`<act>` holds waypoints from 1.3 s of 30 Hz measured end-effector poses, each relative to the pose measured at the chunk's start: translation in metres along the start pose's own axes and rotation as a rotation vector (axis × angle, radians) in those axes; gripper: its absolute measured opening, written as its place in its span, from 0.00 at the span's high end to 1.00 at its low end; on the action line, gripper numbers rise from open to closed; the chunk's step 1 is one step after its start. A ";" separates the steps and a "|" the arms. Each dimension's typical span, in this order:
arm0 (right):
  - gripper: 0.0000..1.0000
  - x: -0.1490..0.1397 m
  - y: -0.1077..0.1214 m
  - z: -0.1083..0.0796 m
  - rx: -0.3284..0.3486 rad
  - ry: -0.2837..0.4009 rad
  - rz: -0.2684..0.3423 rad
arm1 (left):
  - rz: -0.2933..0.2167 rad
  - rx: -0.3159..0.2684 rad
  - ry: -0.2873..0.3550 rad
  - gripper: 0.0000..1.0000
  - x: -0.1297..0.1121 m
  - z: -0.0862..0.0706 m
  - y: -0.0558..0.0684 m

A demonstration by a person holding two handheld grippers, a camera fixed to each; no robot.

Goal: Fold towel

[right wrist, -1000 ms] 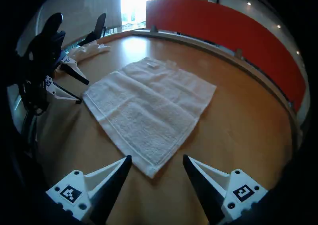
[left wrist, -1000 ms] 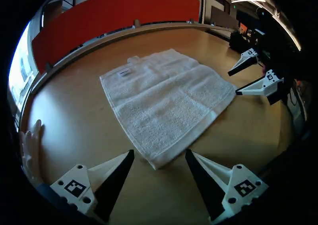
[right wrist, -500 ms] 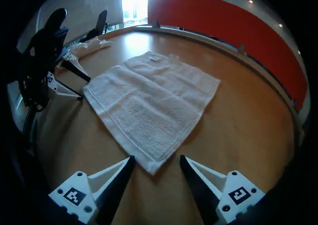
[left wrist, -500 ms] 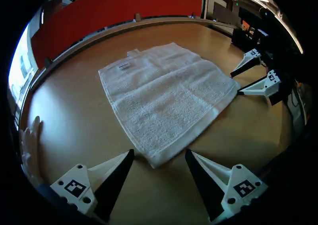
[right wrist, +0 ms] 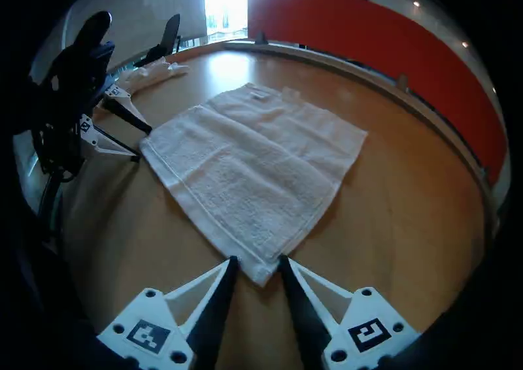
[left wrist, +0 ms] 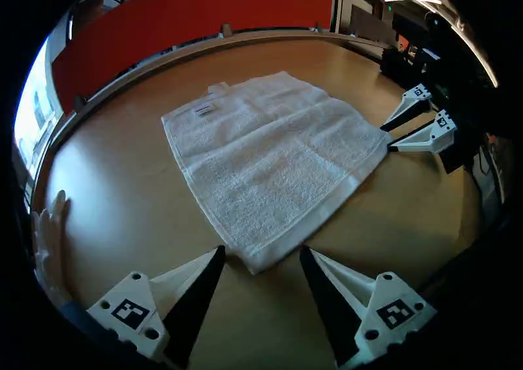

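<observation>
A white terry towel (left wrist: 274, 154) lies flat on the wooden table (left wrist: 118, 193), with a small label near its far edge. My left gripper (left wrist: 261, 257) is open at the table surface, and the towel's near corner lies between its fingertips. In the right gripper view the towel (right wrist: 255, 167) spreads ahead, and its nearest corner sits in the narrow gap of my right gripper (right wrist: 257, 265), whose fingers stand close on either side but still apart. The right gripper (left wrist: 387, 138) also shows at the towel's right corner, and the left gripper (right wrist: 144, 144) at the towel's left corner.
A red partition (left wrist: 196, 17) runs behind the table's raised back rail (left wrist: 216, 43). A crumpled white cloth (right wrist: 153, 72) lies at the table's far left, near a dark chair (right wrist: 167, 36). The hands holding the grippers appear as dark shapes at the sides.
My right gripper's fingers have drawn much closer together around the towel's corner. The left gripper edged forward onto its corner and narrowed slightly. The towel has not moved.
</observation>
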State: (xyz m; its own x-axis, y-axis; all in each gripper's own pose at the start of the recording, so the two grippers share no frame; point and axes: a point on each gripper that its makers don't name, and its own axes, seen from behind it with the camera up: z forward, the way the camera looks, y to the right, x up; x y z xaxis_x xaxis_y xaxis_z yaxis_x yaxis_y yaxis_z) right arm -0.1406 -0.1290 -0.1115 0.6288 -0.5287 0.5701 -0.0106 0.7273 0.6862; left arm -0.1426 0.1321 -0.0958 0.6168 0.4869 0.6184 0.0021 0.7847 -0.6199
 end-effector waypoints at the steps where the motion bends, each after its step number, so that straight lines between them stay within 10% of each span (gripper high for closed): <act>1: 0.57 0.000 0.000 0.000 -0.001 0.000 0.001 | 0.000 0.000 -0.001 0.21 0.000 0.000 0.000; 4: 0.65 0.000 0.000 0.000 -0.002 -0.001 0.004 | 0.000 0.000 -0.005 0.27 0.000 0.000 0.002; 8: 0.76 -0.001 0.000 0.000 -0.003 -0.004 0.010 | -0.006 0.007 -0.012 0.63 0.001 -0.001 0.002; 16: 0.91 0.003 -0.003 -0.004 0.007 0.011 0.035 | -0.010 0.016 -0.013 0.88 0.003 -0.001 0.006; 39: 0.92 0.050 0.001 -0.054 -0.037 0.118 0.052 | -0.056 0.018 0.049 0.89 0.042 -0.046 0.013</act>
State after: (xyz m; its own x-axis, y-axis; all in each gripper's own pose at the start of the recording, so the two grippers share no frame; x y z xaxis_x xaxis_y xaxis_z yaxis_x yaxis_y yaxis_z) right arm -0.0668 -0.1316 -0.1067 0.7151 -0.4361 0.5463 -0.0186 0.7694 0.6386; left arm -0.0804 0.1455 -0.0998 0.6538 0.4234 0.6271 0.0233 0.8171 -0.5760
